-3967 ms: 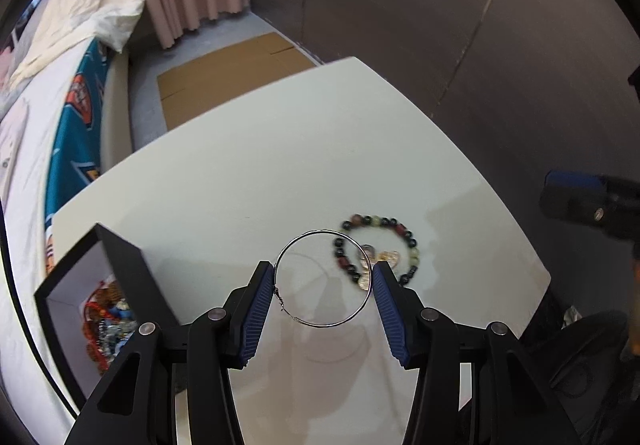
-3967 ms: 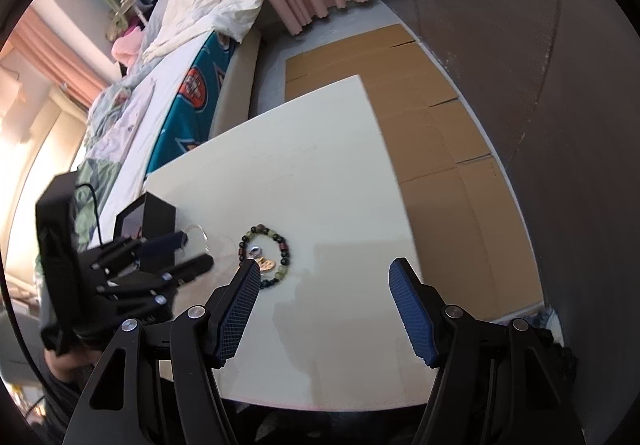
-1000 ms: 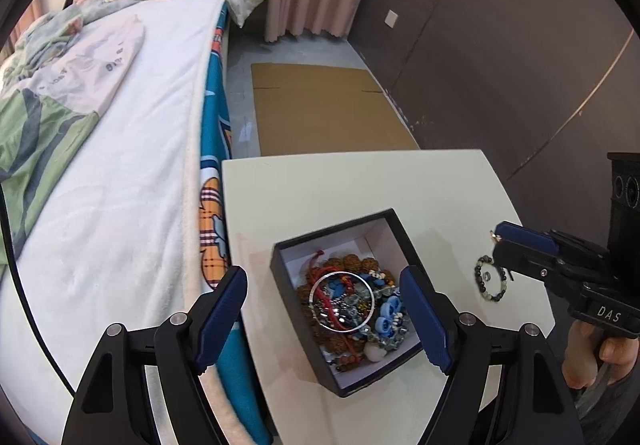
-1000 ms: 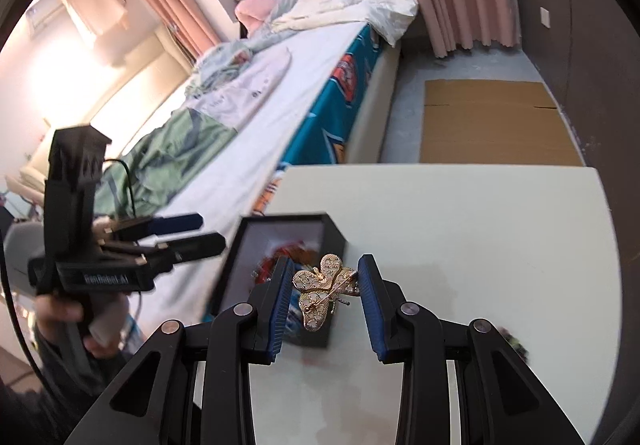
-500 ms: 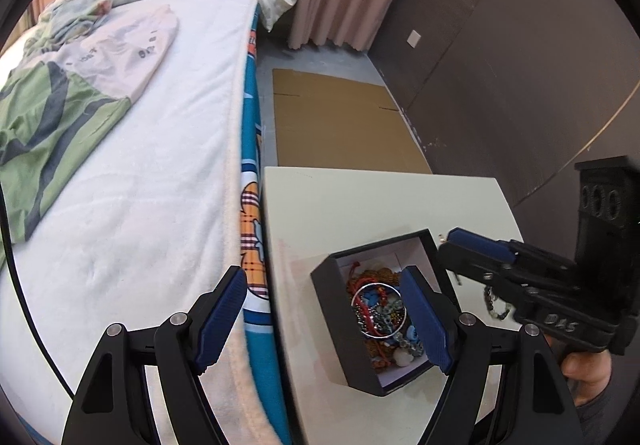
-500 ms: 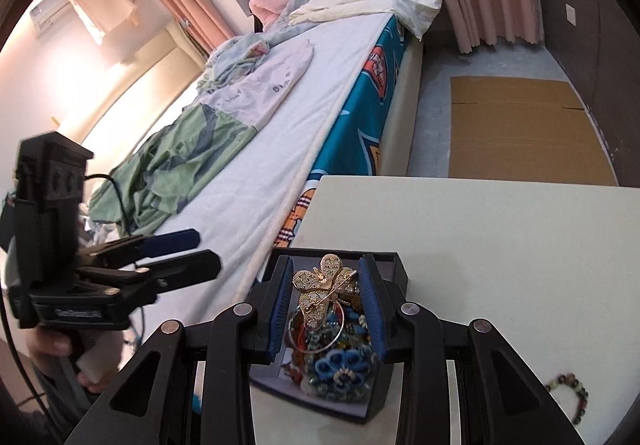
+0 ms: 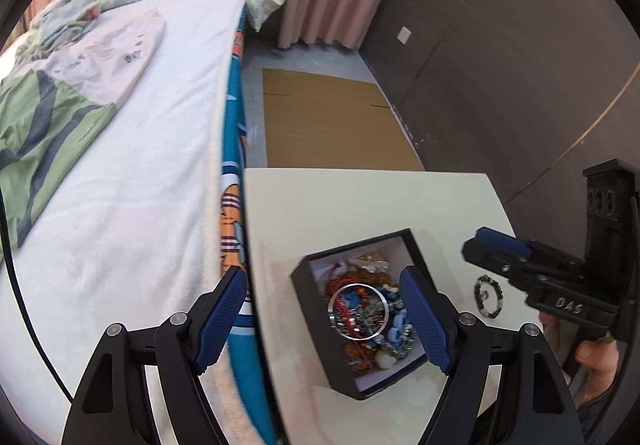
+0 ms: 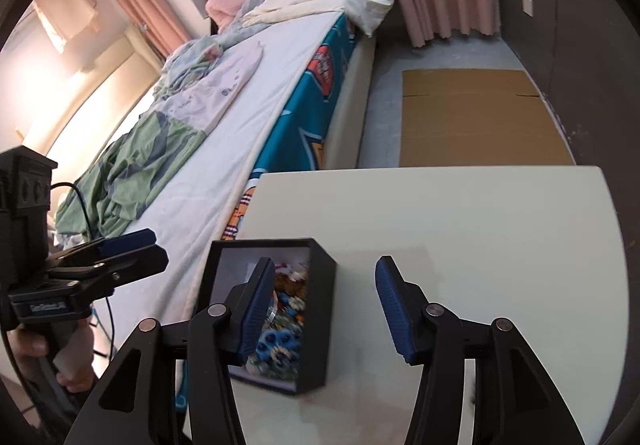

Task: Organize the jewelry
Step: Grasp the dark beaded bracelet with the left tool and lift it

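Observation:
A black jewellery box (image 7: 299,281) stands at the left edge of the white table (image 7: 340,201), heaped with beads and trinkets. A silver hoop (image 7: 384,315) lies on top of the heap. My left gripper (image 7: 323,321) hangs open above the box with nothing in it. A beaded bracelet (image 7: 498,291) lies on the table right of the box. My right gripper (image 8: 325,309) hovers over the box's (image 8: 320,325) right wall. Its jaws are opening and nothing is between them. A pale gold piece (image 7: 374,261) rests at the box's far end.
A bed (image 7: 120,165) with a white cover and green clothes runs along the table's left side. Flat cardboard (image 7: 336,121) lies on the floor beyond the table. A dark wall (image 7: 500,65) is to the right. A hand (image 8: 68,357) grips the left tool's handle.
The gold butterfly brooch that my right gripper held is gone from its jaws, which now stand wider over the box. My left gripper stays open above the box.

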A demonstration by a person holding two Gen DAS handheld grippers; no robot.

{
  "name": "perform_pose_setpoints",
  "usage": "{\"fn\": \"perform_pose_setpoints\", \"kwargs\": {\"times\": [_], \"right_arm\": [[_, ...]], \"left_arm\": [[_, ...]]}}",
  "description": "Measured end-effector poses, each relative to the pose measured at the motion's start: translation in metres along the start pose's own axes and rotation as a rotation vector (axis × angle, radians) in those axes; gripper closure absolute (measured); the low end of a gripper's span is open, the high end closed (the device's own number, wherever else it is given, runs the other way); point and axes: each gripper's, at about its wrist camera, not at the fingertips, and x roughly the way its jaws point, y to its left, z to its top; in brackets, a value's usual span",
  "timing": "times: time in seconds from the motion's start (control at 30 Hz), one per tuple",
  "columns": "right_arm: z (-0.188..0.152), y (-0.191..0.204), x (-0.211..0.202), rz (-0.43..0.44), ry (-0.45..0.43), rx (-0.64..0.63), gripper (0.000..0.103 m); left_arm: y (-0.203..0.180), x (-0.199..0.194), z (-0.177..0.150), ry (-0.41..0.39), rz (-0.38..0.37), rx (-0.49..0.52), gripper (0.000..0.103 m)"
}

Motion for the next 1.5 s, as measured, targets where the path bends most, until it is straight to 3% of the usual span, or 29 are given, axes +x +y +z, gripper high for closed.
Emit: {"fn": "perform_pose_setpoints", "kwargs": {"times": [0.4, 0.53, 0.57, 0.87, 1.1, 1.5], "right_arm": [[-0.027, -0.059, -0.062, -0.074, -0.008, 0.120, 0.038], [-0.040, -0.074, -0.080, -0.083, -0.011, 0.146, 0.005], [-0.042, -0.076, -0.085, -0.087, -0.017, 0.149, 0.003], [-0.065, -0.107, -0.105, -0.130, 0.007, 0.201, 0.003], [-0.075, -0.133, -0.120, -0.170, -0.024, 0.223, 0.003], [-0.085, -0.173, -0.121, -0.227, -0.043, 0.276, 0.004]], "left_arm": [[-0.056, 0.014, -0.002, 0.017, -0.018, 0.096, 0.024], [-0.082, 0.022, -0.005, 0.032, -0.017, 0.154, 0.024], [-0.087, 0.024, -0.006, 0.037, -0.014, 0.164, 0.024], [-0.144, 0.049, -0.015, 0.085, -0.024, 0.263, 0.024], [-0.183, 0.078, -0.025, 0.137, -0.010, 0.322, 0.024], [-0.217, 0.126, -0.045, 0.212, 0.045, 0.415, 0.055]]}}
